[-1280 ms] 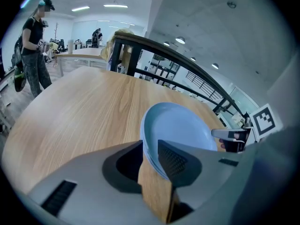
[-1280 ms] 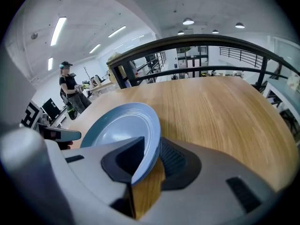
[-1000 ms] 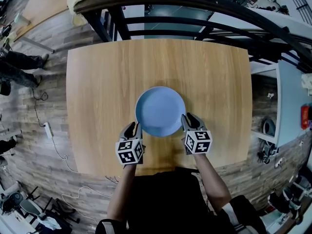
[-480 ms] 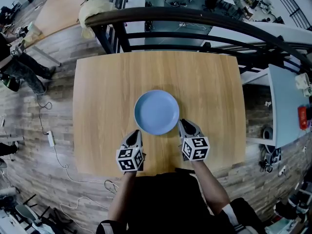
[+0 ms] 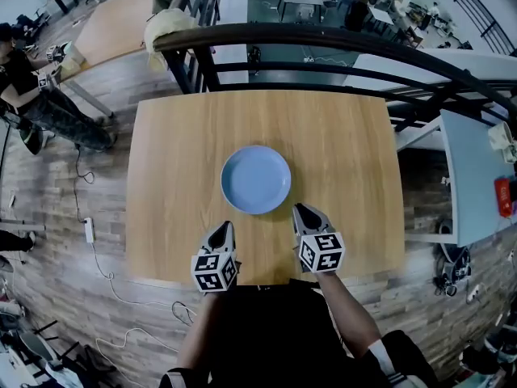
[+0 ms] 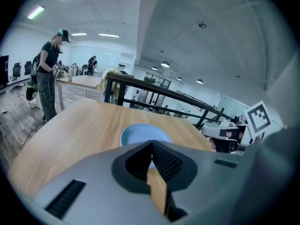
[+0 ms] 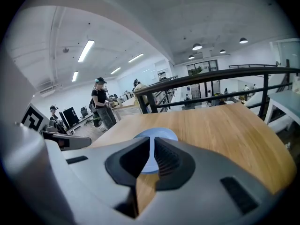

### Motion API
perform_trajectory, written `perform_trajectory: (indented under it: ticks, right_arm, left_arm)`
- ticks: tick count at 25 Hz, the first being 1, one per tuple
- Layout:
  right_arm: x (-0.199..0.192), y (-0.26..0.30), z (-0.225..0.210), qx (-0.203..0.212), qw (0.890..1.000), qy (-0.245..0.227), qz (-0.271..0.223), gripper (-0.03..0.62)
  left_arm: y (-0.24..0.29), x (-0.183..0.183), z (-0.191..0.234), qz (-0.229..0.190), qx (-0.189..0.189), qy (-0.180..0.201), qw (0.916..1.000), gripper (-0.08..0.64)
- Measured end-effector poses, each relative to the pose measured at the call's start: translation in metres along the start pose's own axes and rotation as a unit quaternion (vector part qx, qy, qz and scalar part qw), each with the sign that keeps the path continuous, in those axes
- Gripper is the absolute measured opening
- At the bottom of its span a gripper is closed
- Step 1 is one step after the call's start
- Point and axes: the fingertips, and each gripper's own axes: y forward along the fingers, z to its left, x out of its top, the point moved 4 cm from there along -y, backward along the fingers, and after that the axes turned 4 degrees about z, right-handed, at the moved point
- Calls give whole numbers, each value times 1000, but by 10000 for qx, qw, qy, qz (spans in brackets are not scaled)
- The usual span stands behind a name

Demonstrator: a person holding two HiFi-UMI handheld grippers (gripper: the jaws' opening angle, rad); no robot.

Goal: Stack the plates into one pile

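Observation:
One light blue plate (image 5: pixel 256 179) lies flat in the middle of the wooden table (image 5: pixel 339 136); no second plate shows in any view. My left gripper (image 5: pixel 224 227) hovers near the table's front edge, below and left of the plate, its jaws closed with nothing between them. My right gripper (image 5: pixel 302 209) sits below and right of the plate, jaws together and empty. Neither touches the plate. In the left gripper view the plate (image 6: pixel 140 133) lies just beyond the left gripper (image 6: pixel 151 143). In the right gripper view the plate (image 7: pixel 163 133) shows past the right gripper (image 7: pixel 151 139).
A dark metal railing (image 5: pixel 323 35) runs along the table's far edge. A grey-blue table (image 5: pixel 477 176) stands to the right. A person (image 5: pixel 32 95) stands on the wooden floor at far left, where cables (image 5: pixel 89 233) lie.
Both grippers have drawn back from the plate's rim toward the table's front edge. The plate stays in the middle of the table.

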Motion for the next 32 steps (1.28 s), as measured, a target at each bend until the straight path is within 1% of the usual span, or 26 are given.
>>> perform_trajectory:
  ticks: [7, 14, 18, 23, 25, 29, 32]
  right_arm:
    - [-10, -19, 13, 224, 9997, -28, -51, 44]
    - [-25, -41, 36, 152, 9998, -59, -141, 44]
    - [-27, -58, 50, 38, 9995, -106, -282, 44]
    - [-20, -77, 77, -76, 9984, -142, -547, 44]
    - [-17, -86, 89, -113, 9976, -170, -668, 44]
    - [-11, -99, 108, -165, 9959, -196, -872, 43]
    - [-8, -107, 121, -177, 9940, -236, -1058, 44]
  left_arm:
    - [-29, -11, -8, -126, 218, 108, 9996, 23]
    - [-56, -16, -9, -410, 210, 282, 9985, 23]
    - [-67, -19, -13, -584, 76, 406, 9974, 23]
    - [-93, -9, -11, -878, -109, 527, 9947, 23]
    - [-108, 0, -11, -1102, -188, 613, 9918, 23]
    - [-131, 18, -9, -1613, -364, 854, 9825, 23]
    - [-139, 21, -4, -1664, -437, 865, 9813, 23]
